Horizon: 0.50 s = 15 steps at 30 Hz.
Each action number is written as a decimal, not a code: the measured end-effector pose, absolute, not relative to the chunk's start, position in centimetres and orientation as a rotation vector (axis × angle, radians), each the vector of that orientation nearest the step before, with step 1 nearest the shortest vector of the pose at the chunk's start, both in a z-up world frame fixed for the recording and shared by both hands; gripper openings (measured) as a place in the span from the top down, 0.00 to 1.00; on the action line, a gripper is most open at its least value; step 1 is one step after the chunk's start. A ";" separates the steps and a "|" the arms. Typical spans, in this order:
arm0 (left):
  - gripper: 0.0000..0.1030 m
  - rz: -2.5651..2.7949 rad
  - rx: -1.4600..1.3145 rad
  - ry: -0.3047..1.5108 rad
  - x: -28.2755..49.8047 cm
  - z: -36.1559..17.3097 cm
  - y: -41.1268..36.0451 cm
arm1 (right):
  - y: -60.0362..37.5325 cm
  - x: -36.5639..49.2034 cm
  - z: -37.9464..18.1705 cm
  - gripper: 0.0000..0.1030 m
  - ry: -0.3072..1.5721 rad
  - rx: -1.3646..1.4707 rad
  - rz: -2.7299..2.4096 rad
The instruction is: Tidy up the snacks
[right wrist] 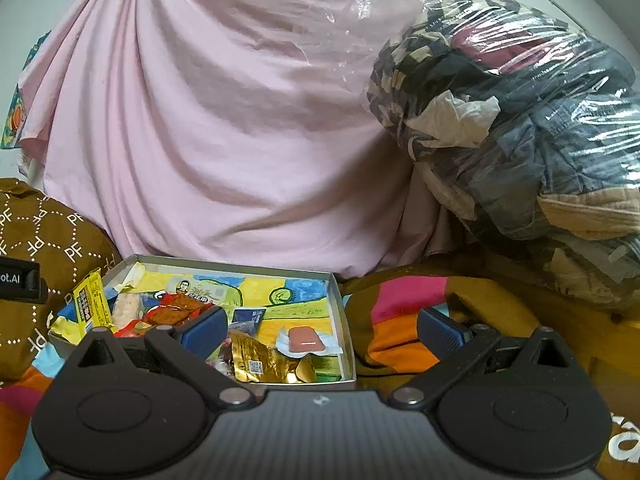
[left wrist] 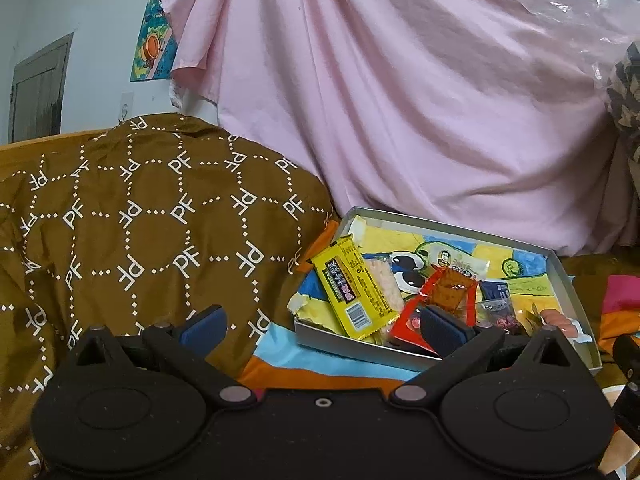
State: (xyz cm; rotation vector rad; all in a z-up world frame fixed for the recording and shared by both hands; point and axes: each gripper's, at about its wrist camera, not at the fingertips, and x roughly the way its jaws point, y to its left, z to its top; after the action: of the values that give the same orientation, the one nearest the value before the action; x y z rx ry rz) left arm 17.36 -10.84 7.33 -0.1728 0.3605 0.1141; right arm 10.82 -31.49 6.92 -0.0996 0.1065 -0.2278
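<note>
Left gripper (left wrist: 322, 326) and right gripper (right wrist: 320, 326) level before the tray (right wrist: 338, 300); jaws spread — both empty.

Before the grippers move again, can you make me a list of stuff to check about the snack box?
1. Left hand-held gripper open and empty: ok.
2. Right hand-held gripper open and empty: ok.
3. Snacks inside the box: ok for most.
4. Yellow bar fully inside: not ok, its top end leans over the box's rim.
5. Gold packet lying flat: not ok, crumpled.
6. Any snacks left outside the box: cannot tell.
</note>
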 end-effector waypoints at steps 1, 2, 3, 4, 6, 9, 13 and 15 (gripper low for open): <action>0.01 0.114 -0.172 0.360 17.3 7.4 -10.8 | -31.5 10.8 6.9 0.00 0.111 -0.093 -0.227; 0.01 0.113 -0.170 0.361 17.2 7.4 -10.8 | -31.6 10.7 6.9 0.00 0.112 -0.087 -0.227; 0.01 0.113 -0.169 0.362 17.1 7.4 -10.7 | -31.6 10.7 6.9 0.00 0.112 -0.084 -0.228; 0.01 0.113 -0.170 0.361 17.0 7.5 -10.6 | -31.6 10.6 6.9 0.00 0.111 -0.082 -0.228; 0.01 0.112 -0.171 0.357 16.8 7.6 -10.5 | -31.5 10.3 7.0 0.00 0.108 -0.084 -0.228; 0.01 0.111 -0.167 0.355 16.5 7.6 -10.3 | -31.2 10.0 6.9 0.00 0.105 -0.096 -0.224; 0.01 0.112 -0.149 0.348 15.9 7.6 -10.0 | -30.6 9.5 6.8 0.00 0.104 -0.117 -0.217; 0.01 0.115 -0.145 0.344 15.5 7.6 -9.8 | -30.3 9.2 6.7 0.00 0.104 -0.128 -0.212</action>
State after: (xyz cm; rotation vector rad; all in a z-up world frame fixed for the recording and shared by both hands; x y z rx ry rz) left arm 15.52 -9.76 7.56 -0.1446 0.3442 0.1146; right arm 9.20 -30.28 6.66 -0.1280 0.1042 -0.2120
